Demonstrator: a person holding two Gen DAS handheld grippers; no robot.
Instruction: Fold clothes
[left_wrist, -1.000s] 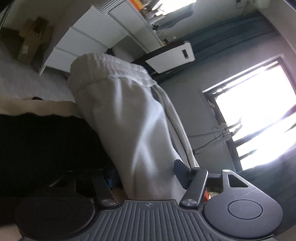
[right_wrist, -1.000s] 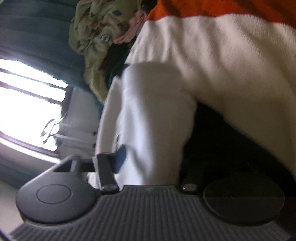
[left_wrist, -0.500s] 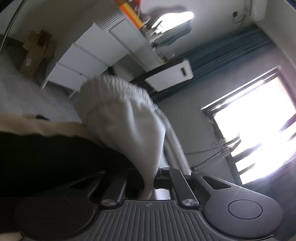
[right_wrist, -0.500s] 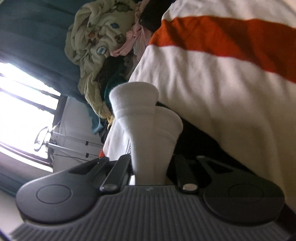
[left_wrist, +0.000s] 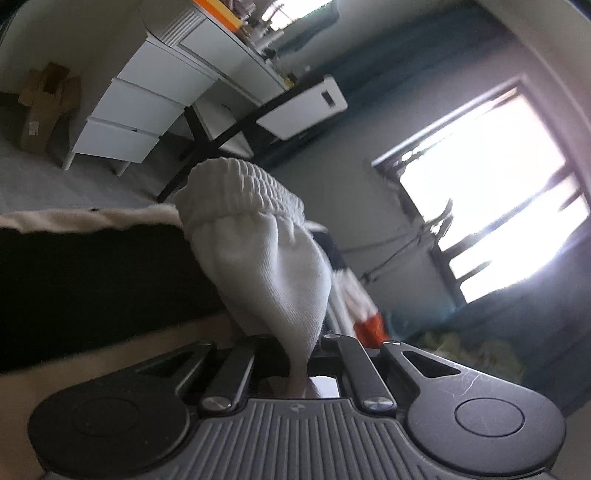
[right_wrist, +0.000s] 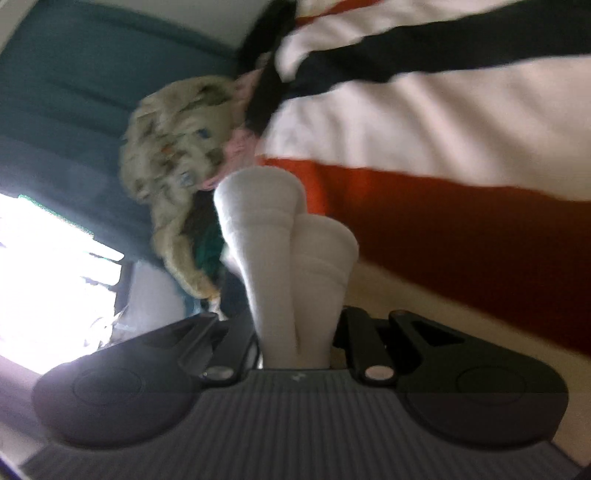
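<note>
Left gripper (left_wrist: 301, 354): the fingers (left_wrist: 236, 365) are drawn close together and clamp a bunched fold of the white garment (left_wrist: 266, 258). The cloth rises out of the fingers and ends in a ribbed elastic band (left_wrist: 240, 184) at its far end. Beside the cloth lies the bed (left_wrist: 92, 266), with a dark cover and a pale edge strip. Beyond the bed edge stand a white drawer unit (left_wrist: 140, 110), a cardboard box (left_wrist: 44, 107) on the floor and a bright window (left_wrist: 491, 199).

Right gripper (right_wrist: 297, 350): the fingers (right_wrist: 364, 345) are likewise nearly closed and pinch two rounded folds of the same white garment (right_wrist: 291, 251), which stand side by side between them. The view is blurred, so the fingertips themselves cannot be made out. Behind the folds lies a striped cloth (right_wrist: 424, 155) in white, orange and black. To the left sits a heap of patterned pale-green fabric (right_wrist: 177, 147), probably unfolded laundry, against a teal curtain (right_wrist: 74, 92).
</note>
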